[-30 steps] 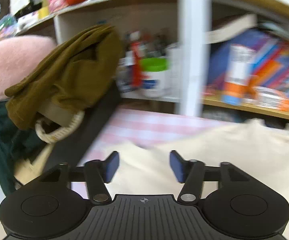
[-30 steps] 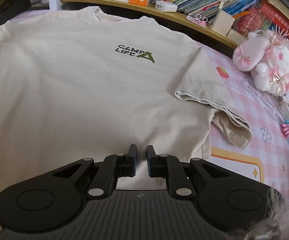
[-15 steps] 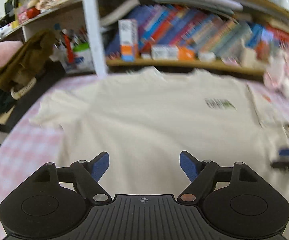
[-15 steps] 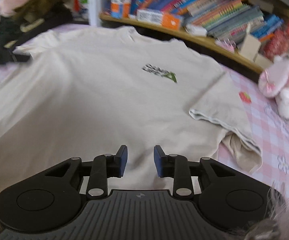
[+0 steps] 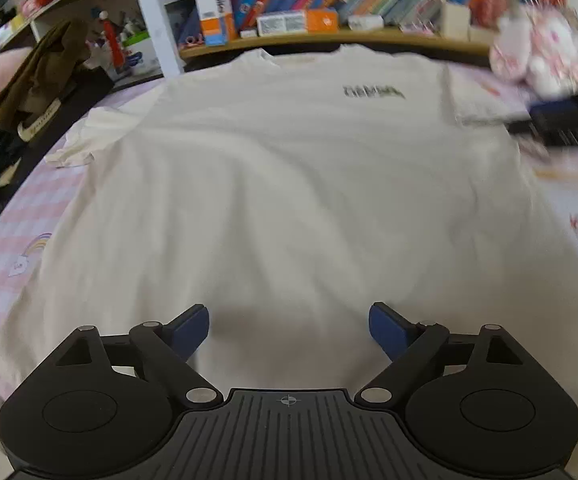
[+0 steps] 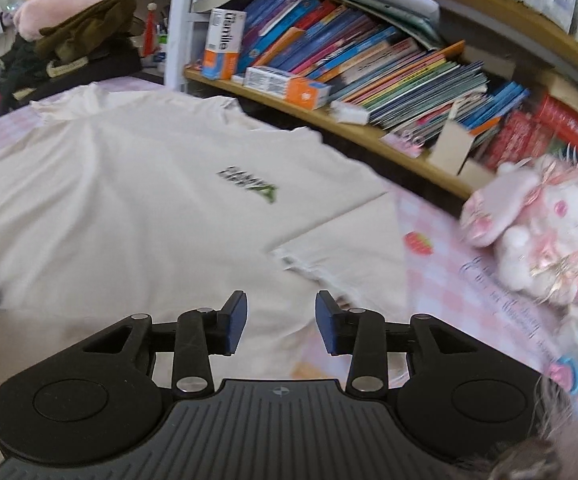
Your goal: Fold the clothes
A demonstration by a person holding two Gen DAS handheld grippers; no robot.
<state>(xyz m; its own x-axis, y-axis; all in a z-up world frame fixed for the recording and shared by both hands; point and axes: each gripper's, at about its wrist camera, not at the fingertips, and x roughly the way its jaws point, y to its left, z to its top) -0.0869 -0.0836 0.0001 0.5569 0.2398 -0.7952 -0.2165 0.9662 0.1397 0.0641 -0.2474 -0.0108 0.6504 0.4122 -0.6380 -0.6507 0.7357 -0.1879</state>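
While the cream T-shirt [image 5: 289, 184] lies spread flat, front up, on the pink checked cloth [image 5: 17, 248], the left gripper [image 5: 289, 330] hangs over its lower middle with jaws wide apart and nothing between them. Bare pink cloth borders the shirt's left side. The right gripper [image 6: 281, 320], jaws parted and empty, is near the hem of the shirt's sleeve [image 6: 349, 248]. Beyond the collar runs a wooden bookshelf [image 6: 369, 136]; a pink plush toy [image 6: 545, 236] sits just beyond that sleeve.
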